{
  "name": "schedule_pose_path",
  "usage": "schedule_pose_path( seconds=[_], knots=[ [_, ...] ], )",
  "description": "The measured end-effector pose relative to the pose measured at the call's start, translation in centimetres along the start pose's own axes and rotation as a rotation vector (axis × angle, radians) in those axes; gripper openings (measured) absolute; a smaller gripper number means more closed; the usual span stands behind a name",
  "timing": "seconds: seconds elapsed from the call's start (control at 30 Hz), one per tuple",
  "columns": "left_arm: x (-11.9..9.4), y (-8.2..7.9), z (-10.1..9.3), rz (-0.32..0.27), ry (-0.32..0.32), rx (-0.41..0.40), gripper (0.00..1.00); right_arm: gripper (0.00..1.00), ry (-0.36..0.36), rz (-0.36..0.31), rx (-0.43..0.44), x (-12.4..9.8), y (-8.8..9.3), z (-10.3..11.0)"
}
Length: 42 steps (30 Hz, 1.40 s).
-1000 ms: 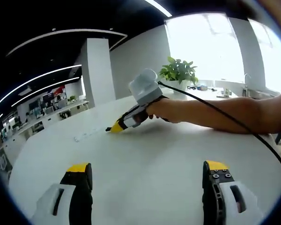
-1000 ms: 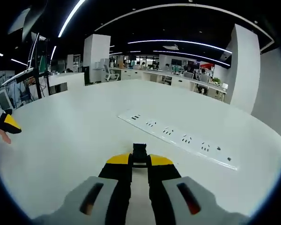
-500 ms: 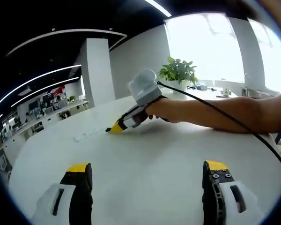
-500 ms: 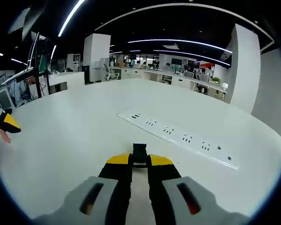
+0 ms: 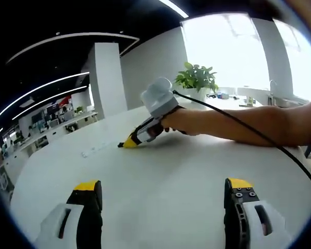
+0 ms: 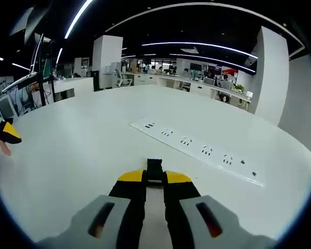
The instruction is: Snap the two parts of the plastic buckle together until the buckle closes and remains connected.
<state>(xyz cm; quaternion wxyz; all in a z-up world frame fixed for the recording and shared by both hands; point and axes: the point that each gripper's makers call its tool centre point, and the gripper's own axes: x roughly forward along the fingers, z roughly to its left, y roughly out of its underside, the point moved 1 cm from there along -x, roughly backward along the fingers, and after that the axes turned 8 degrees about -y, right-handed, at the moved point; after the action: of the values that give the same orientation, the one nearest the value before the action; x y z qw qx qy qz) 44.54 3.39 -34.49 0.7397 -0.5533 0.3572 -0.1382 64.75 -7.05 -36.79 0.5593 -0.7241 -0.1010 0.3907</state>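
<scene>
Both views skim low over one table (image 5: 160,176).

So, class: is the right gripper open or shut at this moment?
Shut. In the right gripper view, the right gripper has its yellow-tipped jaws pressed onto a small black buckle piece sticking out between them above the white table.

1. The left gripper (image 5: 163,197) has its yellow-tipped jaws spread wide apart, with nothing between them.
2. The right gripper (image 6: 154,177) has its jaws pressed together, pinching something small and black.
3. A bare hand (image 5: 182,122) grips the right gripper's handle, forearm stretched out.
</scene>
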Motion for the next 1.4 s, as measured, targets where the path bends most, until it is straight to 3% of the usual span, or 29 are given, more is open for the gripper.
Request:
schedule_pose_path(
  seconds=[0.9,1.17,1.27,1.4],
  knots=[
    [0.1,0.3,-0.2,0.009,0.005,0.008,1.0,0.12,-0.015,0.003,-0.005,-0.1,0.2,0.3],
    [0.0,0.3,-0.4,0.008,0.008,0.012,1.0,0.19,-0.033,-0.005,-0.004,-0.1,0.2,0.5],
    [0.0,0.3,-0.4,0.01,0.009,0.013,1.0,0.27,-0.035,-0.015,-0.008,0.0,0.0,0.6],
    [0.0,0.3,-0.3,0.009,0.008,0.01,1.0,0.65,-0.092,-0.039,0.025,0.5,-0.1,1.8]
  ],
)
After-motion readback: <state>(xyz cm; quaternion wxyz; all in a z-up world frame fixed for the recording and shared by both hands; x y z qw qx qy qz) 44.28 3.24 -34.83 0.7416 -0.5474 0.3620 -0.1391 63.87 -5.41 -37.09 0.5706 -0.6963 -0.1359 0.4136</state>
